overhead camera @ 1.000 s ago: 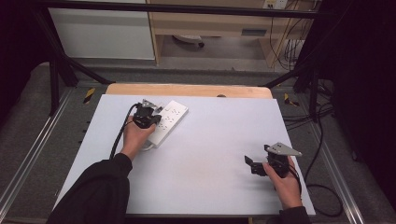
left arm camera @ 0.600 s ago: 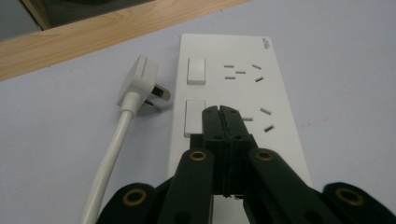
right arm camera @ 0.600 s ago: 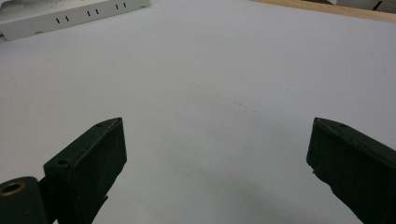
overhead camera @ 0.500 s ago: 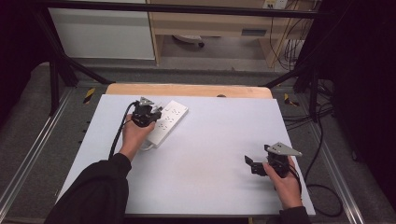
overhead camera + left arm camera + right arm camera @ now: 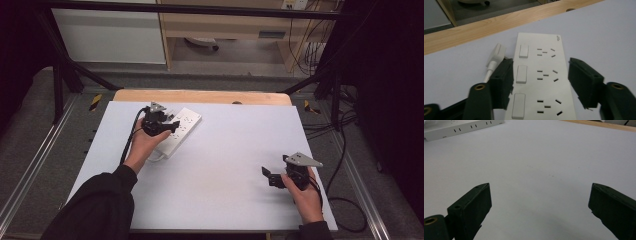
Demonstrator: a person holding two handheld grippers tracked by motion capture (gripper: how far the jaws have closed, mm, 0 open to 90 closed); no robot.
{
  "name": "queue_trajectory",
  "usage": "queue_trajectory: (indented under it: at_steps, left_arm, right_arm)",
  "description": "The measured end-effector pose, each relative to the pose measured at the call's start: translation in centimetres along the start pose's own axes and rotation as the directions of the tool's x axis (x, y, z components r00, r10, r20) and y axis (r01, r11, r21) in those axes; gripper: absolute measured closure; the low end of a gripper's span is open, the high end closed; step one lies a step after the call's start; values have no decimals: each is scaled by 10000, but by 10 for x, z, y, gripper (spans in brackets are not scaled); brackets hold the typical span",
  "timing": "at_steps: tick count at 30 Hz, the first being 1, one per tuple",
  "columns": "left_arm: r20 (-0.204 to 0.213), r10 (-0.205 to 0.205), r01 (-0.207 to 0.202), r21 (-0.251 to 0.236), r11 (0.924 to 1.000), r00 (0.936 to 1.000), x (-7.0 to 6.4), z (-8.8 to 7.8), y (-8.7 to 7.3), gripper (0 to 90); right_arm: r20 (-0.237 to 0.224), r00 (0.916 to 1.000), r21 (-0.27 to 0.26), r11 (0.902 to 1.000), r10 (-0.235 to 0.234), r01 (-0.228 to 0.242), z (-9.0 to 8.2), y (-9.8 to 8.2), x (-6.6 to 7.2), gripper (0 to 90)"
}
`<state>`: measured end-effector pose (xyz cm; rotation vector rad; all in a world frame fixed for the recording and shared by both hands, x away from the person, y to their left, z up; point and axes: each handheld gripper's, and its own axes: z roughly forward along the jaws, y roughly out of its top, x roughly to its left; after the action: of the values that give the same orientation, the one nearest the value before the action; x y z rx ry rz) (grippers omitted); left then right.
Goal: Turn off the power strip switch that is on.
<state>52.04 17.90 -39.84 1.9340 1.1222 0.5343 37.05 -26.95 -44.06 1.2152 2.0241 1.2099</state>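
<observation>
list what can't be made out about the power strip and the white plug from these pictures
- Power strip, left gripper view: its near end is cut off by the bottom edge.
- Power strip, high view: its left part is hidden by the left tongs and the hand.
- White plug, left gripper view: its cord runs behind a black jaw.
- Small print at the strip's far corner: too small to read.
- Power strip, right gripper view: cut off by the top edge.

Black sleeve [image 5: 95, 210], black grippers (brass-ringed screw holes), grey three-cornered top plates.
</observation>
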Motion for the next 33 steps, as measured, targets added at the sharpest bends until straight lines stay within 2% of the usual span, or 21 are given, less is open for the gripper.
queue_trajectory:
  at_steps: [4, 9, 16, 25, 33]
  left_arm:
    - [-165, -75, 72, -141, 9999, 9998, 0, -2, 2, 170]
    - [117, -233, 238, -461, 9987, 9997, 2, -7, 4, 111]
    - [435, -654, 674, -464, 9966, 9969, 3, -13, 5, 108]
    - [730, -496, 533, -505, 9973, 9961, 1, -31, 8, 95]
    - [716, -501, 546, -627, 9965, 9962, 4, -49, 4, 92]
  right_arm:
    - [-8, 10000, 11, 10000, 19, -19, 0, 0, 0, 50]
    - [-29, 10000, 13, 10000, 2, -2, 0, 0, 0, 48]
    - [-60, 10000, -14, 10000, 28, -28, 0, 0, 0, 47]
    - [-27, 10000, 1, 10000, 8, -8, 1, 0, 0, 41]
    - [-22, 10000, -24, 10000, 8, -8, 0, 0, 0, 38]
